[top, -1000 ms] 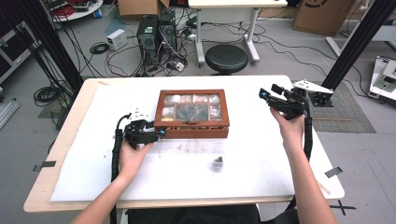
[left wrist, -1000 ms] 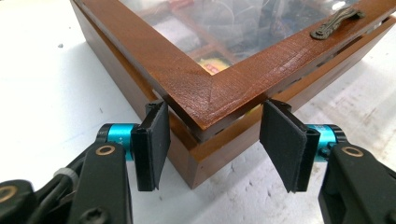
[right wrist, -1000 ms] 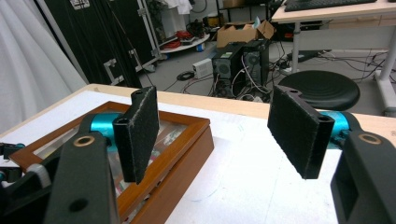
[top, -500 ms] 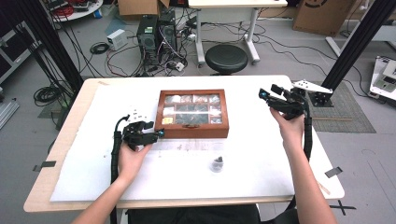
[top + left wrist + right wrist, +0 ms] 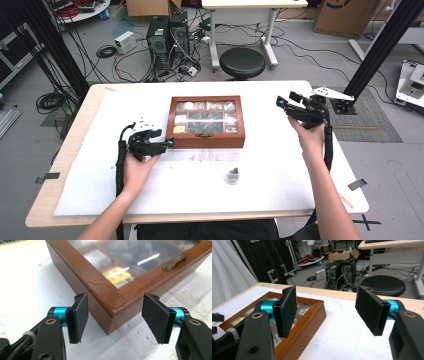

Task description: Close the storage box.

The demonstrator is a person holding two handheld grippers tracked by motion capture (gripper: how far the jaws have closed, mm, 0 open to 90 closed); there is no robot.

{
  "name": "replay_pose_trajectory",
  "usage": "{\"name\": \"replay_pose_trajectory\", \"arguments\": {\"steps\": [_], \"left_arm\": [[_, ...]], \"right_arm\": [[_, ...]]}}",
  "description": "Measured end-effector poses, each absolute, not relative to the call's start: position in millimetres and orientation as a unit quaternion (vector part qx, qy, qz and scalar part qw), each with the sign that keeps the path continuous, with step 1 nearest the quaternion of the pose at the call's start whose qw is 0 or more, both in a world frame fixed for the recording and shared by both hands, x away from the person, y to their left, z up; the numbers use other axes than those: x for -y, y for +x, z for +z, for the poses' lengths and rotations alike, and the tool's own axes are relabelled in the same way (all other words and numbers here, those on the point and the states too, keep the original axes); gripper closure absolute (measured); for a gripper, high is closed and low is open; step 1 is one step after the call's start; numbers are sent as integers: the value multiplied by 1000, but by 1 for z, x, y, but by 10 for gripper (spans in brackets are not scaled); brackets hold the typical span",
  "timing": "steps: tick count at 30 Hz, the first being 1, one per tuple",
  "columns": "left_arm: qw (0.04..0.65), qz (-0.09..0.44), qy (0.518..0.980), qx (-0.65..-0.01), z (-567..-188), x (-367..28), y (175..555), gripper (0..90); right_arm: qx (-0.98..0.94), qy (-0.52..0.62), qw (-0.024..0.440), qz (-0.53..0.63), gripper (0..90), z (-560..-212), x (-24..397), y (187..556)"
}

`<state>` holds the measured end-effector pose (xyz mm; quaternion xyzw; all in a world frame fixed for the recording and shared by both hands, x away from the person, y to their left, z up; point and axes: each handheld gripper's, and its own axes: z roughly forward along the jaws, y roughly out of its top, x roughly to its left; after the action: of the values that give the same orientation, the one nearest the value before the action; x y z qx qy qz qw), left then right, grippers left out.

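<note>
A brown wooden box with a glass lid lies shut in the middle of the white mat, small items visible in its compartments. My left gripper sits low at the box's front left corner. In the left gripper view the jaws have just been opening. That corner of the box stands between the pads without touching them. My right gripper hangs above the table to the right of the box, open with nothing between its pads. The box lies below and left of it.
A small grey object lies on the mat in front of the box. A black stand with a white plate sits at the table's right edge. Beyond the far edge are a stool, computer towers and cables.
My left gripper has drawn back slightly from the box's front left corner. The right gripper and the box have stayed where they were.
</note>
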<state>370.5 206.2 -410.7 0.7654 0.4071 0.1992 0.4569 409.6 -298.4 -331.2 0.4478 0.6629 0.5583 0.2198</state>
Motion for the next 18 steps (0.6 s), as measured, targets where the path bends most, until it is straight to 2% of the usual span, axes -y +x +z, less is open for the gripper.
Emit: {"name": "replay_pose_trajectory", "arguments": {"steps": [11, 18], "left_arm": [[502, 245, 725, -404, -384, -246, 366, 346], [499, 269, 712, -414, -377, -265, 371, 346]], "right_arm": [[-670, 445, 222, 551, 343, -334, 298, 410], [-675, 444, 225, 545, 342, -337, 302, 407]]}}
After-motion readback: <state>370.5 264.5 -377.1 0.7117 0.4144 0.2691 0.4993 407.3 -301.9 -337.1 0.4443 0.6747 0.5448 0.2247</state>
